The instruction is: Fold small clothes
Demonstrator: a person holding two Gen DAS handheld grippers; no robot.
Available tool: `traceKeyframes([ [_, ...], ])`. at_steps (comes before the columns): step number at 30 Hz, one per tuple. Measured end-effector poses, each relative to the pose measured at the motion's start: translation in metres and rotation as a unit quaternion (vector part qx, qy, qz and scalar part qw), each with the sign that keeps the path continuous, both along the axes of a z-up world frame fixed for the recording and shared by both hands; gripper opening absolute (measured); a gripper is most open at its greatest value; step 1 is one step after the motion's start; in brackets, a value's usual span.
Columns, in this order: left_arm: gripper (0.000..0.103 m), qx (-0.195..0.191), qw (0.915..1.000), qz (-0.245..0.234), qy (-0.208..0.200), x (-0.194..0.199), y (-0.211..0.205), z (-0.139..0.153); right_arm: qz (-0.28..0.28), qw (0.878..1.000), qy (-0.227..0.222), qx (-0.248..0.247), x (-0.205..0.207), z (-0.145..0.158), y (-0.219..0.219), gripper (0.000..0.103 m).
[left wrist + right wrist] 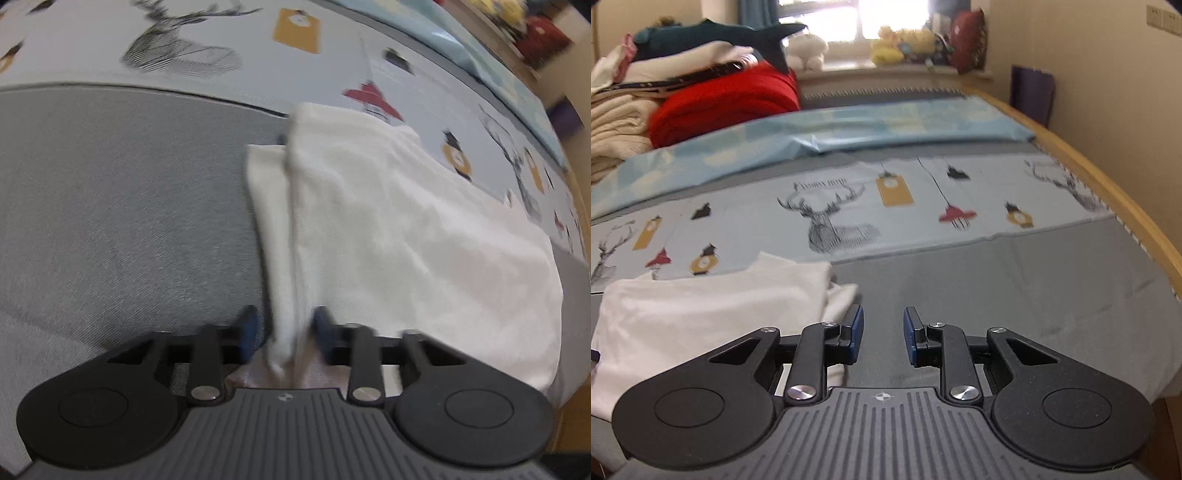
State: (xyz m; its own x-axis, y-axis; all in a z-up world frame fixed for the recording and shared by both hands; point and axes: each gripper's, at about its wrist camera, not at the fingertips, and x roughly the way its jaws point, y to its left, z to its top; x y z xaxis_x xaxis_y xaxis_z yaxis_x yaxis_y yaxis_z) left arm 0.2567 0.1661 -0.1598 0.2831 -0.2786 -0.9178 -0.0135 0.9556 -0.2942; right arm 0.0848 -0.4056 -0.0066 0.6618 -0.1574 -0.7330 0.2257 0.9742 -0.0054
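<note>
A small white garment lies on the bed, partly folded, with a narrow fold of its left edge raised. In the left wrist view my left gripper has its blue-padded fingers on either side of that raised fold, with a gap on each side; the frame is blurred. In the right wrist view the same white garment lies at the lower left. My right gripper is open and empty, just right of the garment's edge, over the grey sheet.
The bed has a grey sheet and a pale printed cover with deer and lanterns. A blue sheet lies behind it. Piled red and cream clothes sit at the far left. A wooden bed rail runs along the right.
</note>
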Motion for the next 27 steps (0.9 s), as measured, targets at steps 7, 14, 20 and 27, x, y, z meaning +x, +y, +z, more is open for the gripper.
traceKeyframes([
  [7, 0.008, -0.011, 0.9989, 0.015, -0.044, -0.014, 0.019, 0.023, -0.029, 0.999, 0.014, 0.021, 0.013, -0.008, 0.005, 0.025],
  [14, 0.017, 0.018, 0.9959, 0.088, -0.008, -0.029, 0.068, 0.020, -0.005, 0.999, 0.028, 0.020, 0.027, -0.013, 0.034, 0.025],
  [20, 0.038, -0.011, 0.9946, 0.101, 0.021, -0.028, 0.080, 0.005, 0.036, 0.999, 0.036, -0.004, 0.029, -0.014, 0.054, 0.025],
  [27, 0.037, 0.004, 0.9965, 0.083, 0.010, -0.023, 0.070, 0.004, 0.028, 0.999, 0.044, -0.009, 0.024, -0.016, 0.041, 0.025],
])
